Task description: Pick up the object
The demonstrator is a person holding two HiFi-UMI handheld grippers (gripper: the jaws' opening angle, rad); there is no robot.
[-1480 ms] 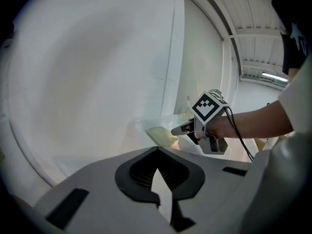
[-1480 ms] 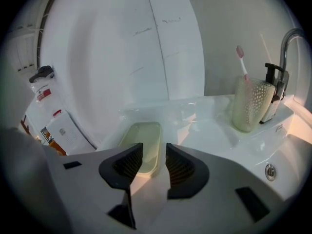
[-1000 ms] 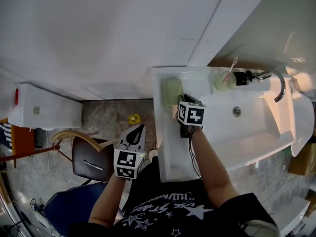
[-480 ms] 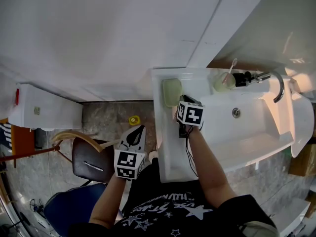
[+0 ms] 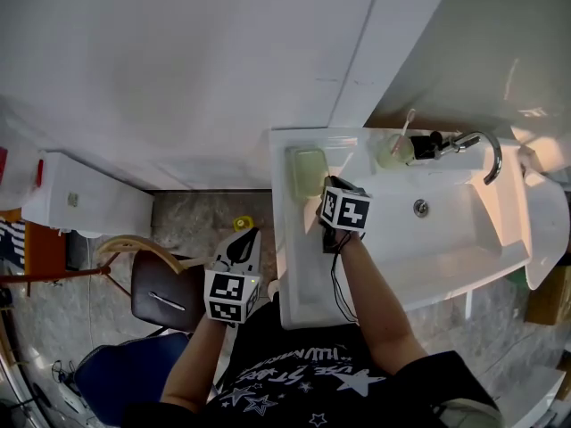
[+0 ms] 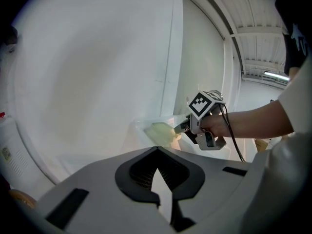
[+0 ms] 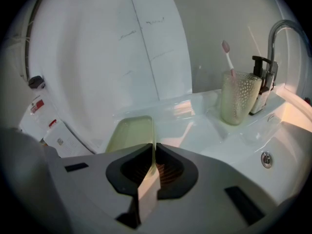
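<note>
A pale green soap tray (image 5: 308, 171) lies on the sink ledge (image 5: 294, 266) in its back left corner. My right gripper (image 5: 323, 189) reaches to the tray's right edge. In the right gripper view the tray's (image 7: 127, 134) thin right wall stands between the jaws of the right gripper (image 7: 154, 148), which are closing and pinch it. The left gripper view shows the tray (image 6: 159, 130) with the right gripper (image 6: 183, 126) at its side. My left gripper (image 5: 249, 233) hovers left of the sink over the floor, shut and holding nothing; it appears again in its own view as left gripper (image 6: 157, 149).
A textured cup with a pink toothbrush (image 5: 393, 149) (image 7: 238, 97), a soap dispenser (image 5: 426, 144) (image 7: 263, 89) and the faucet (image 5: 478, 145) (image 7: 277, 38) stand along the sink's back. The drain (image 5: 420, 208) is in the basin. A chair (image 5: 165, 292) stands on the floor at left.
The right gripper has stayed at the tray's right edge and crept slightly closer to it. The head view has shifted a little. The left gripper has not moved.
</note>
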